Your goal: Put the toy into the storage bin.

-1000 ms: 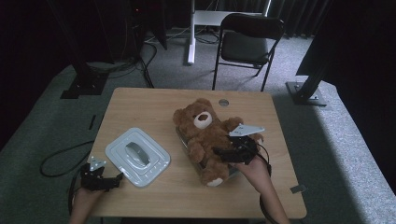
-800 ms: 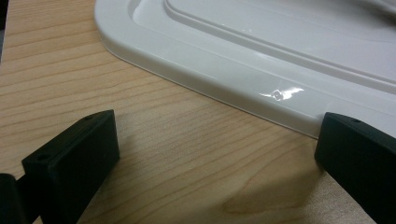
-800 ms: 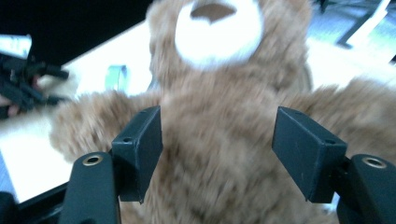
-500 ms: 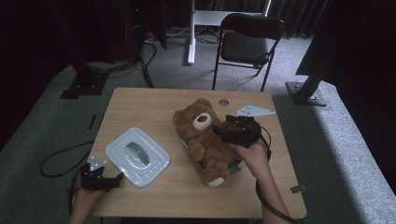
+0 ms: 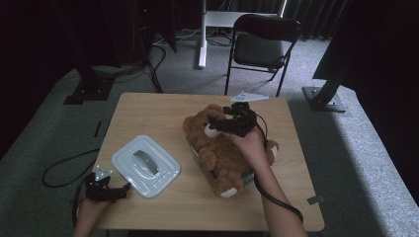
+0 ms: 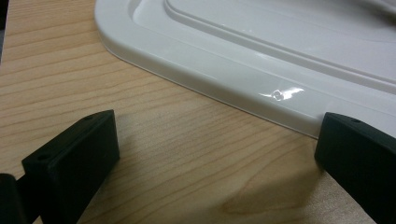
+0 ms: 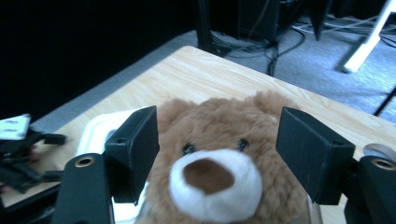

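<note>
A brown teddy bear [image 5: 225, 150] lies on its back at the middle of the wooden table [image 5: 148, 111], resting in what looks like a clear container [image 5: 193, 147]. My right gripper [image 5: 216, 125] hovers over the bear's head, open. In the right gripper view the bear's face [image 7: 212, 177] sits between the wide-apart jaws of my right gripper [image 7: 219, 130], and neither pad touches it. A white lid [image 5: 145, 165] lies flat to the left. My left gripper [image 5: 122, 189] rests on the table at the lid's near corner, open. In its own view my left gripper [image 6: 217, 130] faces the lid's rim [image 6: 224, 88].
A black folding chair [image 5: 264, 42] stands beyond the table's far edge. Black stand bases [image 5: 89, 91] and cables [image 5: 64, 168] lie on the grey carpet. A small round disc [image 7: 380, 150] sits on the table near the bear's head.
My right gripper has lifted off the bear's belly and moved toward the far side, up over its head. The left gripper and the lid have stayed put.
</note>
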Motion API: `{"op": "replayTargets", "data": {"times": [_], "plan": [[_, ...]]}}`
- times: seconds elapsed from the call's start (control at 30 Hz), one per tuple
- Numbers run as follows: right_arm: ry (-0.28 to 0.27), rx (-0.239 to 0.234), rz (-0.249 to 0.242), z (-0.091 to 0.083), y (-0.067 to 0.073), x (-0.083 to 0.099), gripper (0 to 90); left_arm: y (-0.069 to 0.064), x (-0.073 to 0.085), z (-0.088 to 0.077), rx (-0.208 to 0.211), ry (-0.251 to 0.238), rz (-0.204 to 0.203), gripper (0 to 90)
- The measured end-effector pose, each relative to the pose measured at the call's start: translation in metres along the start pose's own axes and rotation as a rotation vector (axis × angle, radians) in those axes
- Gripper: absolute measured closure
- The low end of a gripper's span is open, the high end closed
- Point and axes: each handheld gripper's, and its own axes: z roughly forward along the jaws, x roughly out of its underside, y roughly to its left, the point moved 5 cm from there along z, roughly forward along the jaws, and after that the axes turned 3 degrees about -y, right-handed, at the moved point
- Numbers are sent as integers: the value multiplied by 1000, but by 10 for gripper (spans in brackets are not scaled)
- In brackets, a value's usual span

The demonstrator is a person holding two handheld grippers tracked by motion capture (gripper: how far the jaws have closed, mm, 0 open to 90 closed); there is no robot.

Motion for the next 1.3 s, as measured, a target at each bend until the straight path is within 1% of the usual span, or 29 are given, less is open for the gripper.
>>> {"op": "replayTargets", "data": {"times": [0.07,0.13,0.17,0.23,0.27,0.3,0.37,0.47,0.57,0.63,0.7,0.77,0.87,0.9,0.93,0.97,1.0,1.1,1.17,1.23,1.3], "plan": [[15,5,22,9,-3,0,291,0,0,0,0,0,0,5],[44,11,29,19,-5,3,292,0,0,0,0,0,0,5],[67,18,25,25,-7,6,293,0,0,0,0,0,-2,5],[133,25,17,38,-9,16,277,0,0,0,1,3,0,5],[160,-10,29,45,-9,22,269,0,0,0,1,3,1,5],[160,-10,29,45,-9,22,269,0,0,0,1,3,1,5],[184,2,16,51,-8,30,273,0,0,0,1,3,1,5],[205,-16,17,52,-7,34,286,0,0,0,1,3,1,4],[239,-45,20,55,-8,41,294,0,0,0,1,3,1,5],[260,-54,12,57,-7,46,300,0,0,0,1,3,1,5],[279,-49,7,59,-6,51,306,0,0,0,0,3,1,5],[292,-48,16,62,-6,53,312,0,0,0,0,3,1,5],[333,-57,35,69,-7,59,321,0,0,0,0,4,1,4],[333,-57,35,69,-7,59,321,0,0,0,0,4,1,5],[356,-60,26,72,-6,63,322,0,0,0,0,3,1,5],[414,-49,6,80,-4,71,322,0,0,0,0,3,1,5],[437,-46,-8,84,-3,74,322,0,0,0,0,3,1,5],[537,-4,-76,102,7,91,323,0,0,0,0,3,1,5],[565,-1,-104,107,10,96,323,0,0,0,1,3,2,5],[560,-15,-111,107,12,95,321,0,0,0,1,2,0,5],[558,-1,-129,106,14,95,313,0,0,0,1,2,0,5]]}}
